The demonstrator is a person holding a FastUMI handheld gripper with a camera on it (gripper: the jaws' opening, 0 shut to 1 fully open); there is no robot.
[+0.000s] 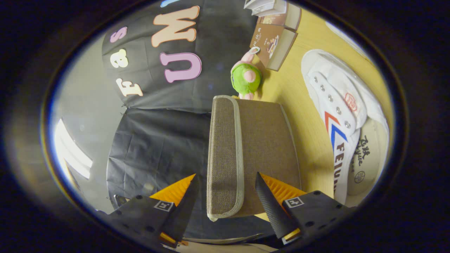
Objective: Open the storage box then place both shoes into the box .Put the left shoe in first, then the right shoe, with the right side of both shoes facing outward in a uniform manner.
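A brown fabric storage box (263,147) stands on the wooden table (302,105), and its lid (225,154), edged in pale trim, is down on it. My gripper (226,196) is open, turned sideways to the table. The lid's near rim lies in the gap between the fingers, and neither finger presses on it. One finger (270,203) is alongside the box wall, the other (184,200) is over the lid's outer face. A white high-top shoe (337,116) with a red and blue chevron lies on its side on the table beside the box, apart from it.
A green and pink plush toy (245,78) sits just beyond the box's far end. Past it, several books (276,38) are stacked on the table. The black cloth wall hangs behind the box.
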